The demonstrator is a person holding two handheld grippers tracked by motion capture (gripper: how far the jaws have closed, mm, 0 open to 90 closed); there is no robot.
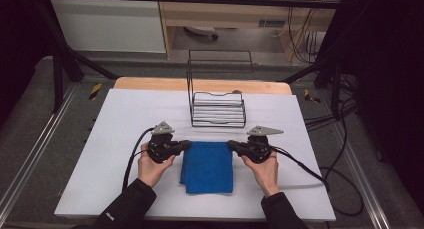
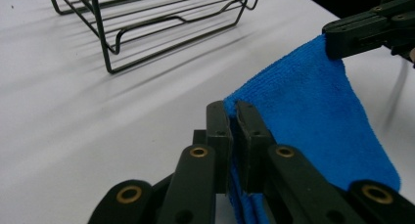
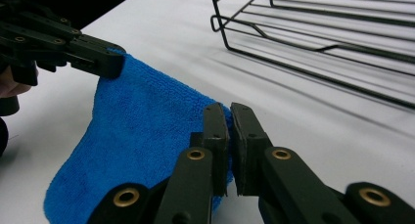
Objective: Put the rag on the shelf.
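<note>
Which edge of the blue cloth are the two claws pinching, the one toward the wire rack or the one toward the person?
The rack-side edge of the blue cloth: left claw and right claw clamp its two far corners, nearest the wire rack; the near edge is ungripped.

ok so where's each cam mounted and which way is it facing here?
High view: fixed above the person's side, looking forward and down on the table; forearms, hands, left tool and right tool show.
Left gripper view: rides the left tool, looking along its jaws, clamped on the blue cloth.
Right gripper view: rides the right tool, jaws clamped on the cloth's other top corner.
Shared: both gripper views show the cloth, the wire rack and the opposite tool.
</note>
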